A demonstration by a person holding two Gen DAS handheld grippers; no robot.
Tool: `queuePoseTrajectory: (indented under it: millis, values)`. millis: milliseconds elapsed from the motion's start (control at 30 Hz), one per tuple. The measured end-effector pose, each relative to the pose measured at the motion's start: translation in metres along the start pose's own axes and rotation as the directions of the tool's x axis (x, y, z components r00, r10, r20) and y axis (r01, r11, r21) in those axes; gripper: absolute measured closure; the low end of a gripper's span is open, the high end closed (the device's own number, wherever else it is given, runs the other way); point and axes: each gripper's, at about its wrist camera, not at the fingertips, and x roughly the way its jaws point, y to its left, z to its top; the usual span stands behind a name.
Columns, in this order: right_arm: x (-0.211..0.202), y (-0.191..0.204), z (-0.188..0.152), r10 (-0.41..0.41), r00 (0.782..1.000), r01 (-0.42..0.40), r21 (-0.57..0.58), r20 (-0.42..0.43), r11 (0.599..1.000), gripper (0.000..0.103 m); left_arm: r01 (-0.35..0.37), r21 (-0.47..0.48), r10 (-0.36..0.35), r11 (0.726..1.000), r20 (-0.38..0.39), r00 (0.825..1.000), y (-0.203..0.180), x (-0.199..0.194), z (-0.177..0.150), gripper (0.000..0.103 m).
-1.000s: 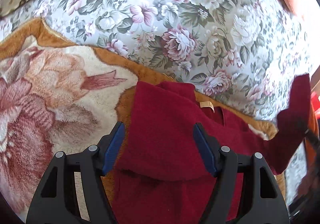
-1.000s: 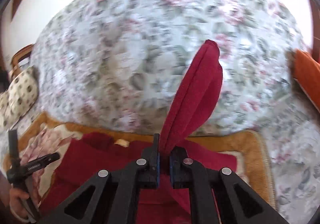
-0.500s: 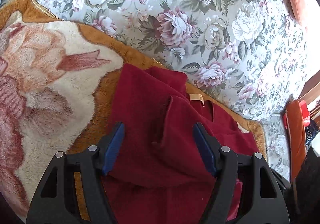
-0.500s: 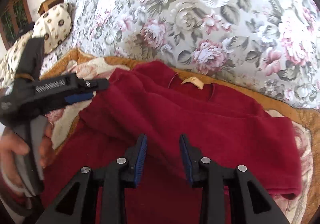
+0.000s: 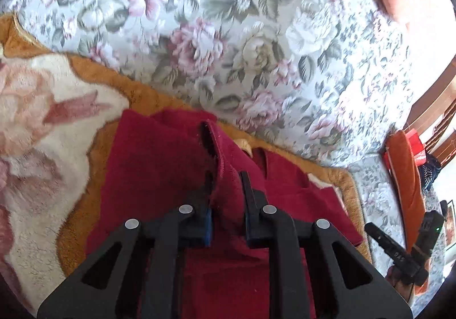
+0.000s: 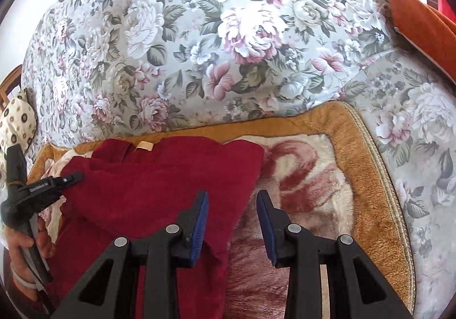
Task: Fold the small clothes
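A dark red garment [image 5: 159, 165] with a tan neck label [image 6: 144, 145] lies on a fleece blanket [image 6: 313, 176] on a floral sofa. My left gripper [image 5: 226, 205] is shut on a raised ridge of the red cloth near the collar. In the right wrist view the garment [image 6: 159, 185] has one side folded over, and the left gripper [image 6: 51, 182] shows at its left edge. My right gripper [image 6: 232, 222] is open and empty, above the garment's right edge and the blanket. It also shows in the left wrist view [image 5: 399, 250] at far right.
The floral sofa back [image 6: 228, 34] rises behind the blanket. An orange cushion [image 6: 421, 25] lies at the right, a spotted cushion [image 6: 17, 125] at the left. The blanket's tan border [image 6: 370, 165] runs along the right side.
My right gripper let go of the sleeve it was holding up, laid it over the garment, and moved right. My left gripper closed on a ridge of the red cloth.
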Motion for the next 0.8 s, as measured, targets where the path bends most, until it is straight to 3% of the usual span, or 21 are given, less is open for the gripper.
queuePoseTrajectory:
  millis: [100,233,333,400,533,600,700,800]
  values:
    - [-0.001,0.014,0.004,0.018,0.999,-0.017,-0.043,0.033,0.999,0.07,-0.073,0.059,0.068,0.996,0.086,0.994,0.002,-0.028,0.01,0.089]
    - [0.036,0.045,-0.007,0.039,0.998,-0.045,-0.118,-0.049,0.992,0.07,-0.151,0.032,0.151,0.988,-0.013,0.988,0.025,-0.005,-0.001,0.089]
    - [0.071,0.059,-0.026,-0.041,0.983,0.003,-0.21,-0.177,0.978,0.07,-0.246,-0.018,0.244,0.969,-0.084,0.966,0.045,0.017,-0.009,0.089]
    - [0.071,0.06,-0.03,-0.058,0.985,0.018,-0.237,-0.163,0.971,0.069,-0.244,-0.042,0.239,0.969,-0.099,0.966,0.051,0.02,-0.011,0.089]
    - [0.049,0.047,-0.017,-0.01,0.993,-0.009,-0.16,-0.118,0.987,0.07,-0.286,0.021,0.287,0.958,-0.073,0.955,0.039,0.016,-0.016,0.088]
    - [0.046,0.048,-0.01,-0.025,0.996,0.011,-0.167,-0.084,0.986,0.07,-0.3,0.032,0.302,0.953,-0.072,0.951,0.037,0.016,-0.02,0.088]
    - [0.064,0.056,-0.002,-0.038,0.996,0.021,-0.199,-0.085,0.98,0.069,-0.322,0.031,0.324,0.946,-0.085,0.942,0.04,0.019,-0.024,0.086]
    - [0.105,0.06,-0.001,-0.091,0.983,0.053,-0.226,-0.162,0.973,0.069,-0.327,0.028,0.328,0.945,-0.097,0.94,0.043,0.023,-0.025,0.084]
